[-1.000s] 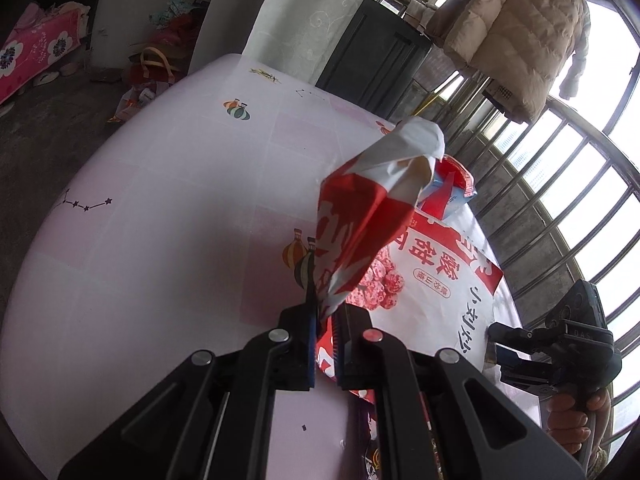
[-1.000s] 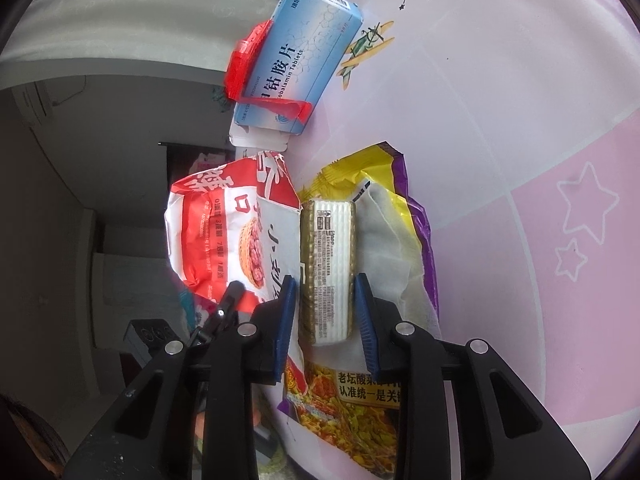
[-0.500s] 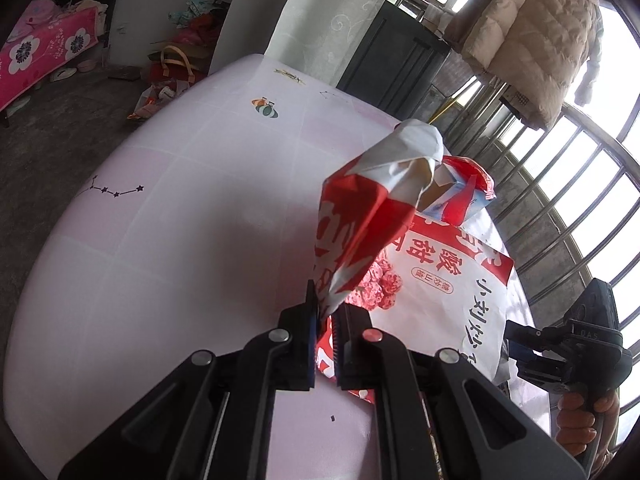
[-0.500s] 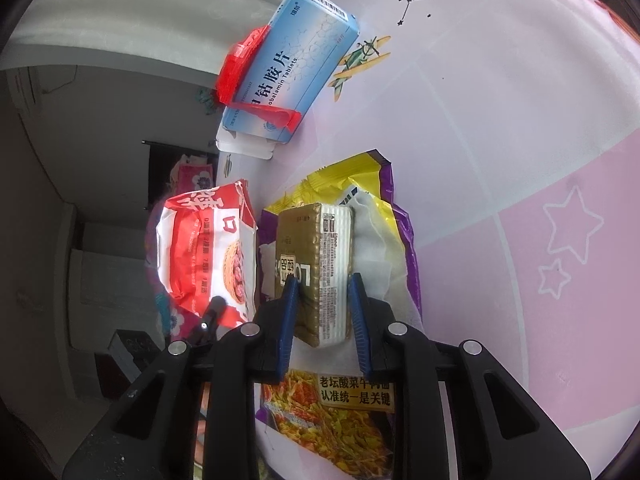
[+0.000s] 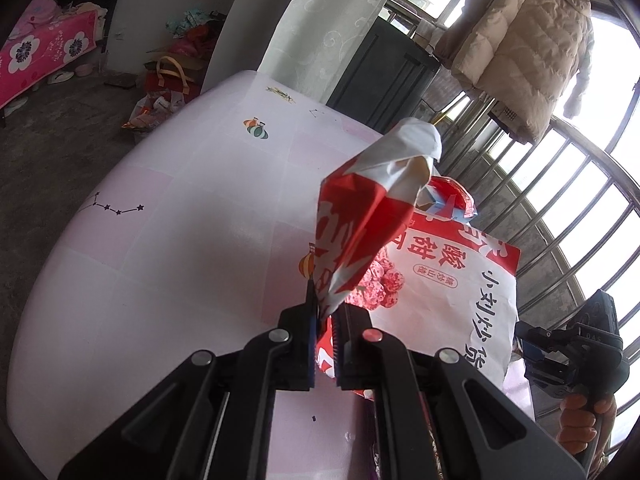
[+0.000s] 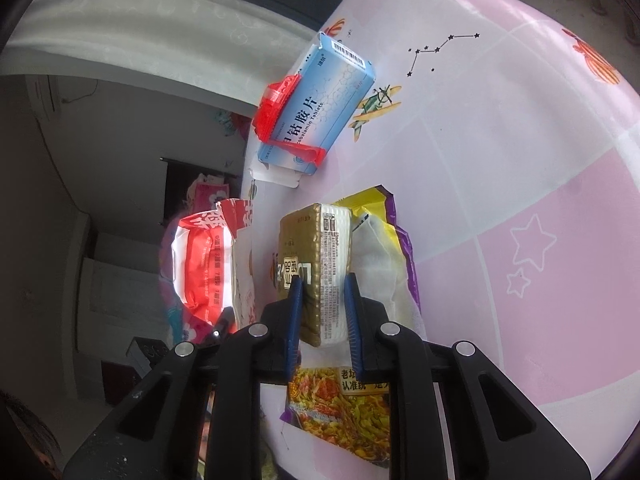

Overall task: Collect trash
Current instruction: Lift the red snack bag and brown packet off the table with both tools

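Note:
My left gripper (image 5: 325,316) is shut on the edge of a large red and white snack bag (image 5: 448,280) and holds its mouth up off the pink table; the bag also shows in the right wrist view (image 6: 204,264). My right gripper (image 6: 323,282) is shut on a small gold and white box (image 6: 320,260) and holds it above a yellow and purple noodle wrapper (image 6: 376,256), beside the bag's opening. A blue tablet box (image 6: 320,104) with a red wrapper (image 6: 272,108) lies further off on the table. The right gripper (image 5: 560,356) shows at the left view's right edge.
The round table (image 5: 180,240) has a pink and white patterned cover. A metal window railing (image 5: 560,184) and a hanging beige coat (image 5: 520,40) stand behind it. Bags and clutter (image 5: 168,80) lie on the floor at the far left.
My right gripper has lifted and turned the gold box, moving it toward the red bag. My left gripper has raised the bag edge a little; the bag stands more open.

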A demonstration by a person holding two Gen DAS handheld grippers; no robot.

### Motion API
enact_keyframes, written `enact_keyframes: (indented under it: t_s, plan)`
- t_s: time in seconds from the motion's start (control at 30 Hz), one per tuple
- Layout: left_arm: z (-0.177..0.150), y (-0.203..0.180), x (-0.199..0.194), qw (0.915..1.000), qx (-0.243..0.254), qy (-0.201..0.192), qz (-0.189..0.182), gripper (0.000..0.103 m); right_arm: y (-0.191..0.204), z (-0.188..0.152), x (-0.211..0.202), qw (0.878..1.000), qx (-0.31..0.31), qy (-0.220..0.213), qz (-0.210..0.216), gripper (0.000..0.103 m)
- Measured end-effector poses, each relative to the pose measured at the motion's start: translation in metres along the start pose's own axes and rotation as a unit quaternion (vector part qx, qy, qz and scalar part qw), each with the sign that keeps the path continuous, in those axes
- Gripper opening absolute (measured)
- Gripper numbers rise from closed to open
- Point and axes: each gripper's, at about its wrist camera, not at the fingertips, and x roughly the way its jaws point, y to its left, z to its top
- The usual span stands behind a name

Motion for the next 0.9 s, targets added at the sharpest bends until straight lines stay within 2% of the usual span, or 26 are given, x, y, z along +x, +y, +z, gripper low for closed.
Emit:
enact_keyframes:
  t_s: [0.5, 0.9]
  plan:
    - [-0.013, -0.029, -0.035, 0.9993, 0.018, -0.025, -0.021, 0.005, -0.013, -0.002, -0.055, 0.998, 0.027, -0.053, 0.005, 0.019]
    - [-0.021, -0.060, -0.067, 0.9972, 0.043, -0.045, -0.041, 0.005, -0.007, -0.015, -0.092, 0.995, 0.023, -0.090, 0.029, 0.019]
